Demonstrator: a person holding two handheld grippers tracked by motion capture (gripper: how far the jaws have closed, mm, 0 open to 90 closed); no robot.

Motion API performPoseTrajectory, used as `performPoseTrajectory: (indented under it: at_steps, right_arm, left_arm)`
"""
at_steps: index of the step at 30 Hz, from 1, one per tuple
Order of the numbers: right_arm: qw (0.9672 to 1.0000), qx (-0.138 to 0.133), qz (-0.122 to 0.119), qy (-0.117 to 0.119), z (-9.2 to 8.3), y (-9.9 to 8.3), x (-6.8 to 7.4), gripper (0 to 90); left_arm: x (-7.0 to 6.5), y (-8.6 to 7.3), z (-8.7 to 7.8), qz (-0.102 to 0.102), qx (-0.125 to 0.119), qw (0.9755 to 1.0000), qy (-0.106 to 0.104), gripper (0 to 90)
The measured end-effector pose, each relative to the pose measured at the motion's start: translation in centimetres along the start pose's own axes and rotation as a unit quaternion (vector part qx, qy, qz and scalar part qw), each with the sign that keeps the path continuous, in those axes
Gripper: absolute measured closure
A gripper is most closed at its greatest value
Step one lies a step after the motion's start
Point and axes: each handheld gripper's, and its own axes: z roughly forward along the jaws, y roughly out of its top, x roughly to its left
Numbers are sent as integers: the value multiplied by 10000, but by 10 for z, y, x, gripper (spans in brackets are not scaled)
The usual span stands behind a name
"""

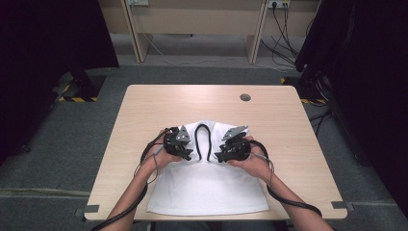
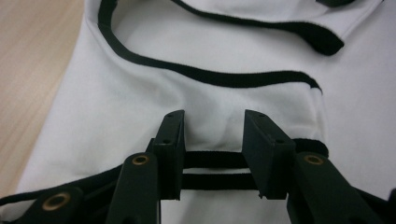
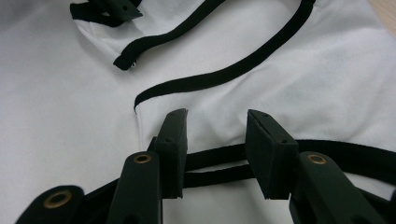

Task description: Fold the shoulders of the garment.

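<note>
A white garment point(image 1: 207, 185) with black trim point(image 1: 202, 139) lies folded flat on the wooden table point(image 1: 159, 103), reaching down to its near edge. Both hands rest on its upper part. My left gripper point(image 1: 186, 153) points right toward the narrow trim loop, and my right gripper point(image 1: 221, 155) faces it from the other side. In the left gripper view the gripper point(image 2: 212, 116) is open, with white cloth and a black trim band point(image 2: 205, 74) lying beyond the jaws, the pads clear of the fabric. In the right gripper view the gripper point(image 3: 215, 115) stands open the same way over a trim band point(image 3: 219, 74).
A round cable hole point(image 1: 245, 97) sits in the table's far right part. Bare wood point(image 2: 28, 70) shows left of the garment. Behind the table stand a pale desk point(image 1: 192, 19), loose cables point(image 1: 284, 43) and dark curtains on both sides.
</note>
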Motion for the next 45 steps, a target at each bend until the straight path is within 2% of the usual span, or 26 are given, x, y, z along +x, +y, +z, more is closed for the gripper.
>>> performPoseTrajectory:
  at_steps: [6, 15, 17, 19, 22, 25, 29, 31, 35, 38, 41, 45]
  right_arm:
    - [10000, 30, -7, -36, 0, -2, -1, 583]
    - [10000, 11, 56, -17, 0, -3, -5, 557]
    - [10000, -5, 91, -4, 0, -3, -5, 519]
    - [9997, -122, 203, 21, -4, -3, -7, 505]
    - [9989, -288, 367, 8, -14, -3, -11, 432]
    - [9975, -444, 542, -21, -26, -4, -20, 385]
    - [9950, -549, 821, -112, -44, -11, -38, 321]
    - [9932, -637, 958, -175, -53, -16, -48, 295]
    - [9891, -789, 1202, -321, -70, -30, -63, 285]
    - [9872, -829, 1301, -412, -78, -39, -69, 282]
    - [9860, -843, 1368, -455, -82, -45, -71, 279]
    - [9859, -799, 1381, -501, -84, -47, -73, 278]
  left_arm:
    - [4, 0, 1, -105, 53, 9999, 27, 587]
    - [5, -3, 0, -114, 46, 9998, 144, 565]
    - [4, -2, -2, -126, -9, 9997, 188, 532]
    - [5, -3, -6, -213, -169, 9994, 216, 500]
    - [8, -6, -14, -563, -451, 9966, 409, 388]
    - [14, -11, -22, -979, -768, 9906, 575, 288]
    - [26, -19, -31, -1331, -928, 9836, 782, 217]
    - [31, -22, -35, -1428, -1017, 9807, 867, 195]
    - [36, -27, -44, -1574, -1110, 9770, 916, 162]
    - [38, -29, -50, -1593, -1150, 9753, 1007, 162]
    - [38, -29, -54, -1577, -1138, 9751, 1068, 166]
    - [39, -30, -56, -1587, -1126, 9748, 1093, 168]
